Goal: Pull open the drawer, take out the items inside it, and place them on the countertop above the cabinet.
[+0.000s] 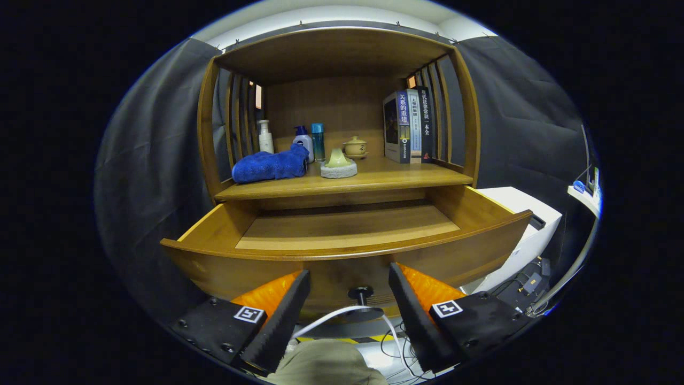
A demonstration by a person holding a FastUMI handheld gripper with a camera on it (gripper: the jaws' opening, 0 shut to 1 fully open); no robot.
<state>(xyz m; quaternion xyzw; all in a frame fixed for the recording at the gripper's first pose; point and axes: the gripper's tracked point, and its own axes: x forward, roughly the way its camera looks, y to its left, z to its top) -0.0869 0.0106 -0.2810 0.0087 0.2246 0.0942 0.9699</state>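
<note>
Honey-coloured bamboo made up the whole cabinet; its curved-front wooden drawer (347, 251) stood pulled well out, and the part of its floor in view looked bare. On the worktop (385, 179) above it, left to right: a crumpled blue cloth (270, 166), a white pump bottle (265, 137), a white bottle with blue cap (303, 141), a slim blue bottle (318, 141), a pale green object on a grey round base (338, 163), a small lidded ceramic cup (355, 146), and upright books (410, 126).

The gripper (348, 305) hung below the drawer front, jaws spread apart and holding nothing, the dark round knob (360, 293) between them but untouched.

Judgement: pulling looked finished. To do the step well, raise the gripper above the front rim and tilt down, checking the hidden front strip of the drawer. If something lies there, approach from above with the jaws wide, and set it on free worktop right of the cup.
</note>
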